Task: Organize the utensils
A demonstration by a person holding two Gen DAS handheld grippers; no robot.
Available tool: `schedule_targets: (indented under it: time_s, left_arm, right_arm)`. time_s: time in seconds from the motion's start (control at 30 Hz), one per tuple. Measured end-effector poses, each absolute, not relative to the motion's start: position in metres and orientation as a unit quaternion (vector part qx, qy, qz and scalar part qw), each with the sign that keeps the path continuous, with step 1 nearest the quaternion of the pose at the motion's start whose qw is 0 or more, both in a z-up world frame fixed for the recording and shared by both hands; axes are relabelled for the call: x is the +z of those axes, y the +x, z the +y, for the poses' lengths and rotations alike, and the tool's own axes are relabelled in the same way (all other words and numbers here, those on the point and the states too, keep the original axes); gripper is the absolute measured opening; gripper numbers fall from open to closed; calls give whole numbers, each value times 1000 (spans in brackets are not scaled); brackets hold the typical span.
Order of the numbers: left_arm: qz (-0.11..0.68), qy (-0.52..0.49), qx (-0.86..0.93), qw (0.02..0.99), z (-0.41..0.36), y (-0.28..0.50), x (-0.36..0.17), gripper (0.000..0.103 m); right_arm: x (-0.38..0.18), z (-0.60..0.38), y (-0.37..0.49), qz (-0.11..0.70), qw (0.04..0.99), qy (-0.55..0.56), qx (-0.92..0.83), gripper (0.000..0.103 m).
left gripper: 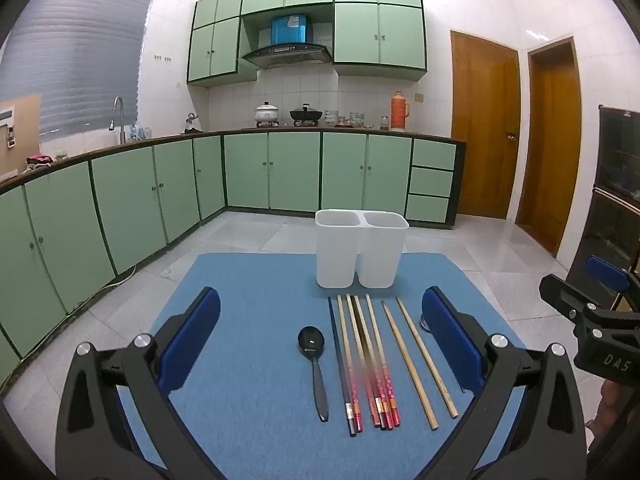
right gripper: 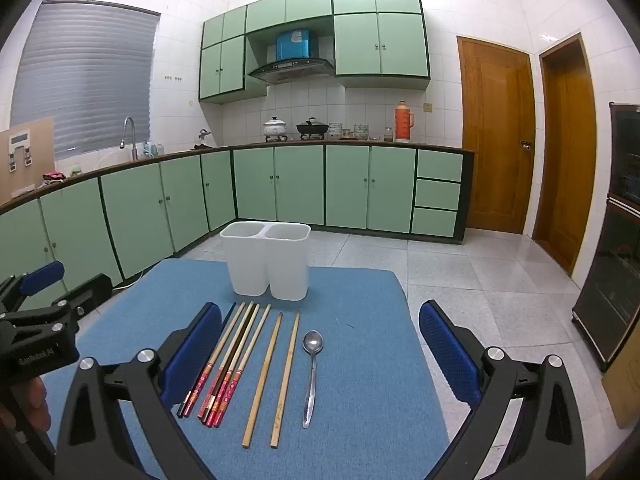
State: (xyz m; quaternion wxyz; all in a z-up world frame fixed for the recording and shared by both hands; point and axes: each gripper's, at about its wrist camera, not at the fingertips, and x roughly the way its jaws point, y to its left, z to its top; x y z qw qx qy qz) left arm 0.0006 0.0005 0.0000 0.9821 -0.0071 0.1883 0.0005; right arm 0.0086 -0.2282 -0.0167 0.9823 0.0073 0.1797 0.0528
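A blue mat (left gripper: 248,280) covers the table, and the utensils lie on it in a neat row, all pointing toward the far edge. At that far edge stands a white two-compartment holder (left gripper: 361,254), upright; nothing shows above the rims of either compartment.

From the left wrist view, the left tongs (left gripper: 320,338) are spread wide with nothing between the blue pads (left gripper: 191,336); they hang above the near part of the mat, framing the row. A black plastic spoon (left gripper: 314,368) lies at the left end of the row, bowl toward the holder. Just beside it on the right is a dark chopstick (left gripper: 341,364), then a tight bundle of chopsticks with red patterned handles (left gripper: 370,364), touching one another. A pair of plain bamboo chopsticks (left gripper: 418,364) lies a little apart to the right of the bundle, the two sticks near each other but not touching.

From the right wrist view, the right tongs (right gripper: 320,340) are likewise spread wide and hold nothing. A metal spoon (right gripper: 311,376) lies at the right end of the row, just beside the bamboo pair, bowl toward the holder. In the left view only its bowl edge peeks out behind the right pad.

Each tool shows at the edge of the other's view, held level with it and well apart, with part of a hand (right gripper: 28,400) gripping the left one.

Behind the table are a tiled floor (right gripper: 460,264), green cabinets (right gripper: 304,188) and two wooden doors (right gripper: 496,136).
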Motion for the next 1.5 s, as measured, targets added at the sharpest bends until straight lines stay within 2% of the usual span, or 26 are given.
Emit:
schedule_targets:
  time_s: [1.5]
  left_arm:
    - [180, -3, 3, 984, 3, -2, 3, 98]
  right_arm:
    - [-15, -229, 7, 178, 983, 9, 53, 97]
